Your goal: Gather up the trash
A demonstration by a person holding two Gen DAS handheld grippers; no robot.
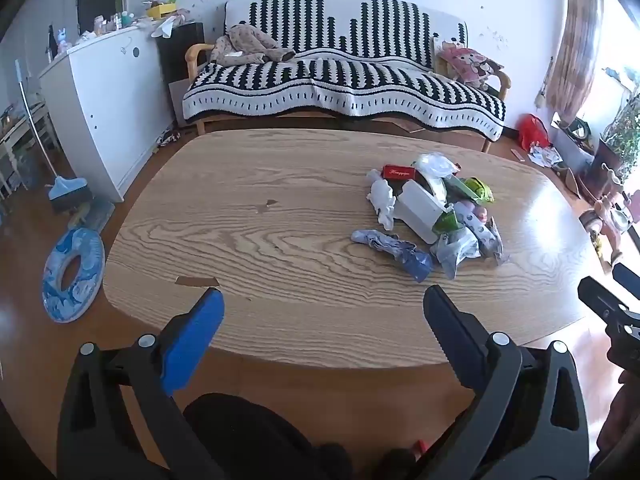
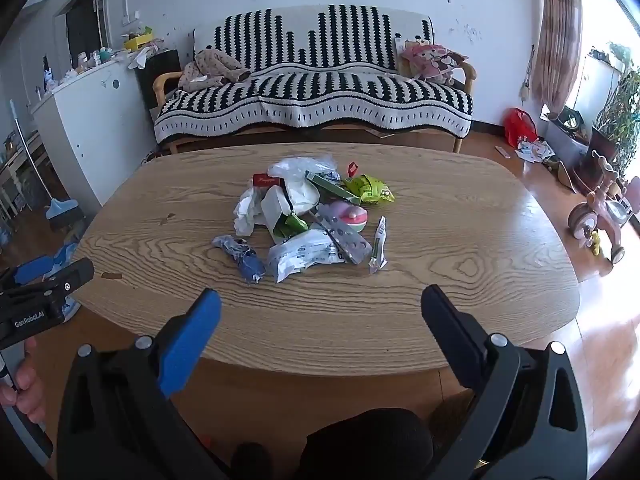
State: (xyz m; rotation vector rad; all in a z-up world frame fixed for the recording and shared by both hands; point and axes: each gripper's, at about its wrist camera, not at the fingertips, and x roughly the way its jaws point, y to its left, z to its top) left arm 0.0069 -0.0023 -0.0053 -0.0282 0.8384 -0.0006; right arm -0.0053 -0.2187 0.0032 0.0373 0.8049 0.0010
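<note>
Wood-grain counter [image 2: 440,240] holds the whole trash pile [image 2: 312,216] mid-top — nothing collected yet. Left gripper [image 1: 323,300] and right gripper [image 2: 320,300] hover at the near edge, fingers spread, empty.

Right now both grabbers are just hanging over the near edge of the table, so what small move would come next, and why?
Probably ease the right gripper forward toward the crumpled blue wrapper. Its fingers are spread wide and hold nothing, and that wrapper is the piece of the trash pile nearest them, lying loose on the wooden table. The left gripper is open too, but sits further to the pile's side.
</note>
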